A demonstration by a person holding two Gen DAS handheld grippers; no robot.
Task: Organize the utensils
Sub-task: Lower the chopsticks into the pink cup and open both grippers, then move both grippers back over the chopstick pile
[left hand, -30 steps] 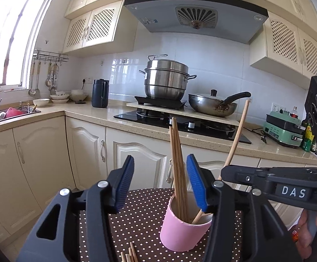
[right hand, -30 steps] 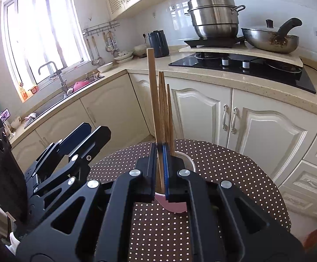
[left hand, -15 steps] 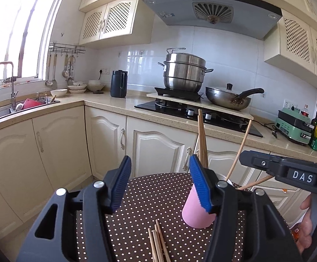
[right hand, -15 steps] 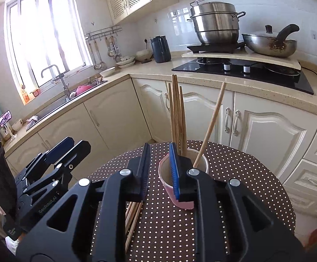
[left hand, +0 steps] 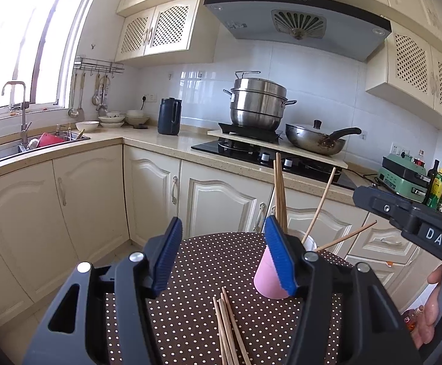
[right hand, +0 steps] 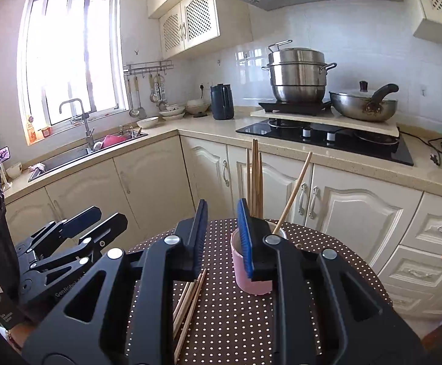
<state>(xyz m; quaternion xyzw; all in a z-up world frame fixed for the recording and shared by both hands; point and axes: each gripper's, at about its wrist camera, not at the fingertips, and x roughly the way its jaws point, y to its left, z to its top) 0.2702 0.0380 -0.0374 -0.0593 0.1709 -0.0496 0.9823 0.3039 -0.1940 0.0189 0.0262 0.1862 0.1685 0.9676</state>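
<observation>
Chopsticks (right hand: pixel 189 301) lie beside cup (right hand: pixel 245 273), table edge near.

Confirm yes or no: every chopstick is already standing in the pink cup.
No: several loose chopsticks lie flat on the dotted tablecloth beside the pink cup, which holds only some.

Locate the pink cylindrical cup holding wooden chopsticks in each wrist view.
Left wrist view: pink cylindrical cup sits right of centre, partly behind the left gripper's right blue pad.
Right wrist view: the cup sits centre, partly behind the right gripper's right pad.
Shared landmark: stacked steel steamer pot on the stove.
</observation>
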